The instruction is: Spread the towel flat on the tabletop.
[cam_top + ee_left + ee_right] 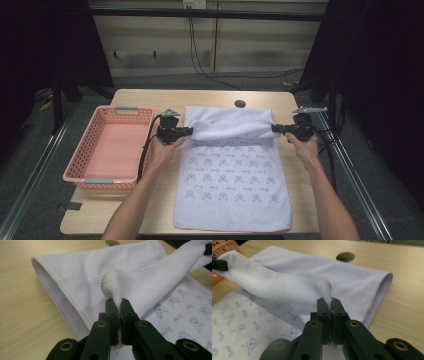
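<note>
The left claw [189, 131] and right claw [274, 128] each clamp a far corner of the printed towel [232, 192]. Soft, light and limp, it sags between them. Hemmed corners, at nine and three o'clock, give the surest hold.

White towel [232, 187], printed with small grey-blue figures in rows on the flat part; plain white on the folded-over part, hem stitched in faint pink. Pink basket [107, 147] of open mesh, grey handles. Pale wood-grain table [150, 97] with one dark round hole. Black left claw [117, 305] and black right claw [328, 305], brass-coloured rivets.
</note>
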The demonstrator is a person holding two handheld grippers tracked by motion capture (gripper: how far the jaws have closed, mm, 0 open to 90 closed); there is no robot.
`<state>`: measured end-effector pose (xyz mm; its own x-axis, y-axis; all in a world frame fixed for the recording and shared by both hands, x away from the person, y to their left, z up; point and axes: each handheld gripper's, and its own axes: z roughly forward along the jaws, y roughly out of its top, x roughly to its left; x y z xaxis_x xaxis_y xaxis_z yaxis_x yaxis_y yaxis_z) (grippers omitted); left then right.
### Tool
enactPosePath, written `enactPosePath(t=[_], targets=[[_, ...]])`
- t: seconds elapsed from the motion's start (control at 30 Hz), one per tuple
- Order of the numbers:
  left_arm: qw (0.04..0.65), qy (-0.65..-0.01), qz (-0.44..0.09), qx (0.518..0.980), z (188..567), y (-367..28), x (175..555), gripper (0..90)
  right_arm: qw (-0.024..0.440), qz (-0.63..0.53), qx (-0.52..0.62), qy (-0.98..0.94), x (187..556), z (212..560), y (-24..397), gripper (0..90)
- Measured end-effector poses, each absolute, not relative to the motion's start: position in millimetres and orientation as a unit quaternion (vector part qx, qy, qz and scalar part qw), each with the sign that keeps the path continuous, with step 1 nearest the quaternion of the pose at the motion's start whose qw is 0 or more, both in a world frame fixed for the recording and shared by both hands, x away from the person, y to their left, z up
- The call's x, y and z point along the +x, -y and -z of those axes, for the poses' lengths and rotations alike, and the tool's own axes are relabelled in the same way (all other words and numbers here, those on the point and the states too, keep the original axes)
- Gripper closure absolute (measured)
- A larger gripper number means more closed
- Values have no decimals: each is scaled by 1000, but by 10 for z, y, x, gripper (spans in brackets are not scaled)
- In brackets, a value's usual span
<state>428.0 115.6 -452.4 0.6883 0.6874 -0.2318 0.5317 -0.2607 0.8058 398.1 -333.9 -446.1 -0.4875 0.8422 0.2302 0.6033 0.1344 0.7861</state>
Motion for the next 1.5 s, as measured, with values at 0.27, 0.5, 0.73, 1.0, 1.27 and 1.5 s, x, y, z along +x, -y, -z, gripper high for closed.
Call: enactPosePath(t=[0.27, 0.5, 0.73, 1.0, 1.27, 1.5], targets=[[537, -336, -98, 768, 3988, -1371, 3832, 869, 148, -511, 425, -733, 3554, 3934, 3484, 876], [548, -300, -111, 772, 3739, -1422, 3415, 869, 156, -547, 388, -725, 3181, 3645, 3524, 876], [570, -286, -111, 763, 3635, -1554, 3071, 867, 163, -567, 353, -726, 2847, 3458, 3466, 877], [520, -299, -55, 798, 4379, -1584, 2772, 858, 110, -508, 357, -776, 2403, 4087, 3378, 875], [468, -281, -12, 838, 4719, -1634, 2469, 788, 49, -448, 365, -815, 2009, 4631, 3337, 802], [453, -262, 14, 852, 4764, -1696, 2244, 734, 17, -430, 351, -831, 1752, 4754, 3321, 706]])
